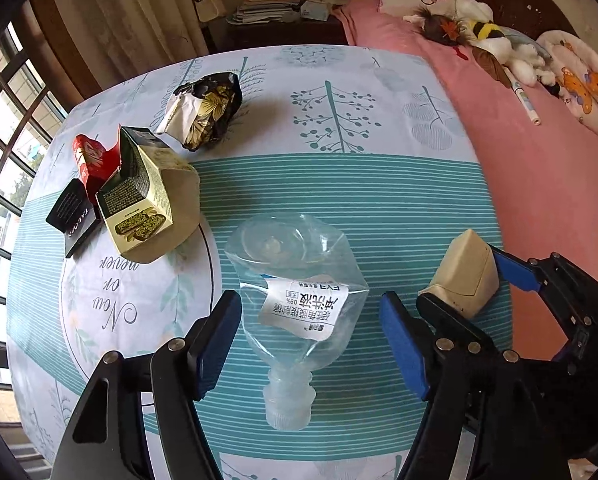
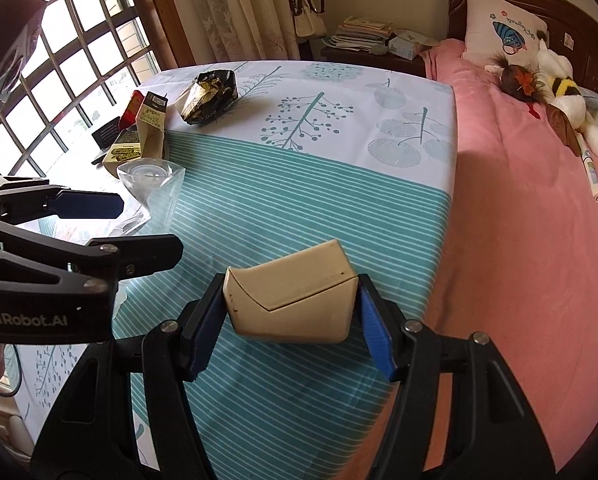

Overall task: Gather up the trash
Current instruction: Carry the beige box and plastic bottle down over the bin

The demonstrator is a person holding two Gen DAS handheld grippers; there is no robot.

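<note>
A clear, crushed plastic bottle (image 1: 299,280) lies on the patterned tablecloth (image 1: 339,184), cap toward me. My left gripper (image 1: 311,312) is open, one blue pad on each side of the bottle with a gap on both sides. To its right, my right gripper (image 2: 291,312) is shut on a small beige box (image 2: 295,292), held just above the cloth near the table's right edge. That box (image 1: 463,272) and gripper (image 1: 467,284) also show in the left wrist view. In the right wrist view the left gripper (image 2: 151,224) sits by the bottle (image 2: 151,176).
More trash lies at the table's far left: a cream-and-green snack carton (image 1: 147,200), a red packet (image 1: 89,156), a black box (image 1: 73,216) and a crumpled black-and-gold wrapper (image 1: 207,112). A bed with a pink blanket (image 2: 519,220) and plush toys (image 2: 559,92) borders the right.
</note>
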